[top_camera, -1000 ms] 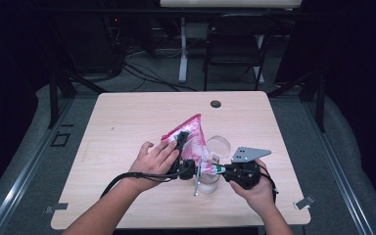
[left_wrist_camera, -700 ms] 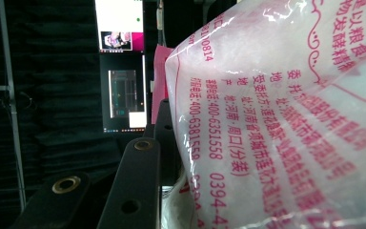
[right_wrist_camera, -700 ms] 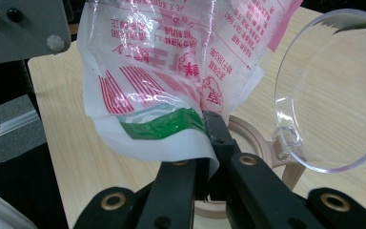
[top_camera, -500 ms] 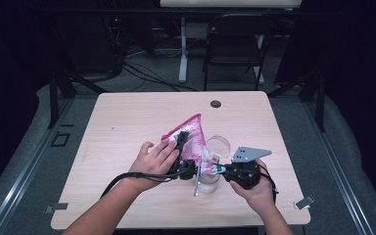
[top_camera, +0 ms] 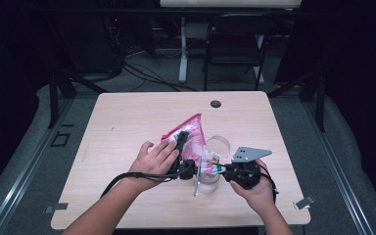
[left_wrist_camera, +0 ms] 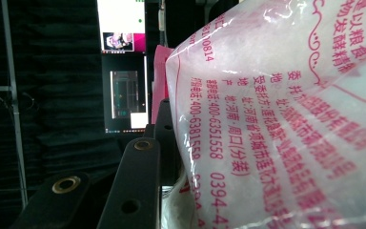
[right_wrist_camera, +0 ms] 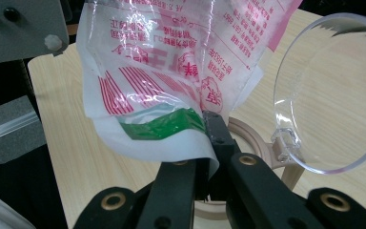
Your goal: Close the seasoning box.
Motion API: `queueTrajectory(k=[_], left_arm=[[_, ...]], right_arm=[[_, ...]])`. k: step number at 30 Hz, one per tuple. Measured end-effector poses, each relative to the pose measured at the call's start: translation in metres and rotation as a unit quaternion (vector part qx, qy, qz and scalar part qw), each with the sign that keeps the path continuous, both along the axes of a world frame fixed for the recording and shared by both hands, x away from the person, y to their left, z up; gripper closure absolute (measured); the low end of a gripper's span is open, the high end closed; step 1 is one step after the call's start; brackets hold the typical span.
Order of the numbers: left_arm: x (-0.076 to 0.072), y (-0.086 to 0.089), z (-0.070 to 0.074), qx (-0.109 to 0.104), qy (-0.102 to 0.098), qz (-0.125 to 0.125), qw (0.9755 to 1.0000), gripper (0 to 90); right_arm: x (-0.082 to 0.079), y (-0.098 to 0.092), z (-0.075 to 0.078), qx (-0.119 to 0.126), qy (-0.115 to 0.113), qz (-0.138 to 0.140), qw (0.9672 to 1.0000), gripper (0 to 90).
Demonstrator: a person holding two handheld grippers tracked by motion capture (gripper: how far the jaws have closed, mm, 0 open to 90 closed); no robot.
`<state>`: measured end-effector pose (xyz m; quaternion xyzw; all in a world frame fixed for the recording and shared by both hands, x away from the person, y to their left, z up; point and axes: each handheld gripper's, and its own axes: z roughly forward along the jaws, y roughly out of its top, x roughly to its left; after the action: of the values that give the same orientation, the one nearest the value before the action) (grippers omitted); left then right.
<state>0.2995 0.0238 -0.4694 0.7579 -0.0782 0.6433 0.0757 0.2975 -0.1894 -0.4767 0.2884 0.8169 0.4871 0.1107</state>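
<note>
Pouring stalls above the jar: I hold the pink-printed bag (top_camera: 188, 139) with both grippers near the table's (top_camera: 127, 127) middle, and against the pictures from a second ago nothing has shifted, neither the bag's tilt nor either hand. My left gripper (top_camera: 182, 147), at nine o'clock of the bag, is partly closed around the bag's bulging side, the film swelling beside its jaws in the left gripper view (left_wrist_camera: 286, 119). My right gripper (top_camera: 221, 169), at three o'clock, is pinched fully together on the bag's lower corner (right_wrist_camera: 171, 129), where a green band shows through the white film. The clear jar (top_camera: 208, 182) stands directly below that corner, at about six o'clock of the bag, its hinged lid (right_wrist_camera: 329, 95) swung open and upright beside the wooden rim (right_wrist_camera: 248, 133). I judge the standstill as a pause to line the corner up with the mouth; whether any contents are falling, I cannot tell.
</note>
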Motion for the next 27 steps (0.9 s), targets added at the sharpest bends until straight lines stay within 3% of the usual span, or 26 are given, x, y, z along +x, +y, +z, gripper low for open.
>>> queueTrajectory(k=[27], left_arm=[[-0.0008,-0.0013,0.0021,0.003,-0.005,-0.002,1.0000,72.2]], right_arm=[[-0.0002,-0.0010,0.0006,0.003,-0.003,-0.003,1.0000,90.0]])
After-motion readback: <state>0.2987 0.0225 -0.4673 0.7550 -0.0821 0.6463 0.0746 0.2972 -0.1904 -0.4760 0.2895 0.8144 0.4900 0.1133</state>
